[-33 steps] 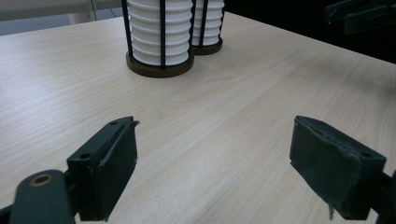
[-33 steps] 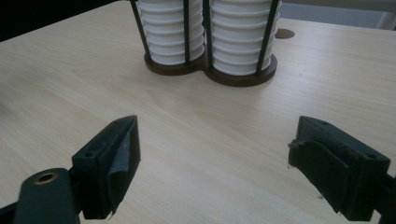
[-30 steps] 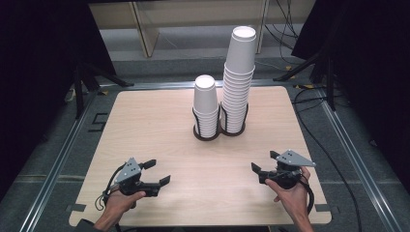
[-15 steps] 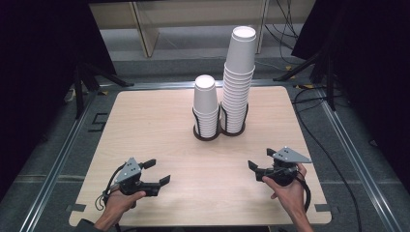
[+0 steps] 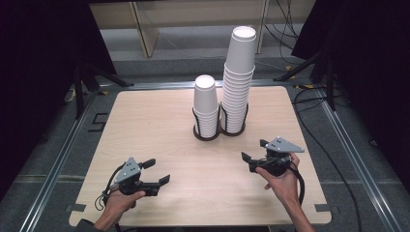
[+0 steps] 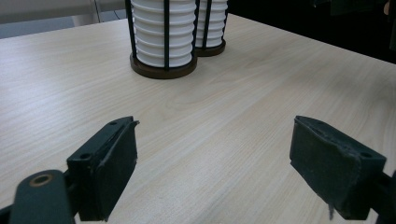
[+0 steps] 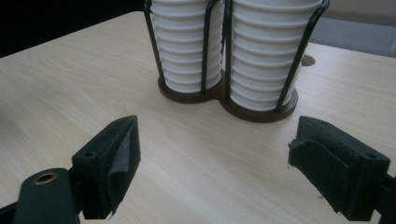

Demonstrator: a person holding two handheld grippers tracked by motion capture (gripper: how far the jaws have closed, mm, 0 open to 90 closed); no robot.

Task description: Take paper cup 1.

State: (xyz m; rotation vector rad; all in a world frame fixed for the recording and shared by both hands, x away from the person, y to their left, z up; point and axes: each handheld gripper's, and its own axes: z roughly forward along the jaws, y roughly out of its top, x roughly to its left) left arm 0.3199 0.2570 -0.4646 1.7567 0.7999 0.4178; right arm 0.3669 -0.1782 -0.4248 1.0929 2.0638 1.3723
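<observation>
Two stacks of white paper cups stand in a black wire holder (image 5: 213, 136) with a brown double base at the middle of the wooden table (image 5: 145, 121). The left stack (image 5: 205, 102) is short and the right stack (image 5: 238, 72) is tall. My left gripper (image 5: 158, 171) rests low near the front left, open with nothing between its jaws (image 6: 215, 128); the cups stand well ahead of it. My right gripper (image 5: 253, 150), held at the front right, points toward the holder and is open and holds nothing (image 7: 217, 123); the two stacks (image 7: 266, 56) rise a short way ahead of it.
The table has rounded corners and sits in a metal frame (image 5: 58, 164) over grey floor. Dark tripod legs (image 5: 84, 82) and cables (image 5: 309, 96) lie around the far sides. Bare wood lies between both grippers and the holder.
My right gripper has moved a little farther from the person and to the left, toward the cup holder. The left gripper has stayed where it was.
</observation>
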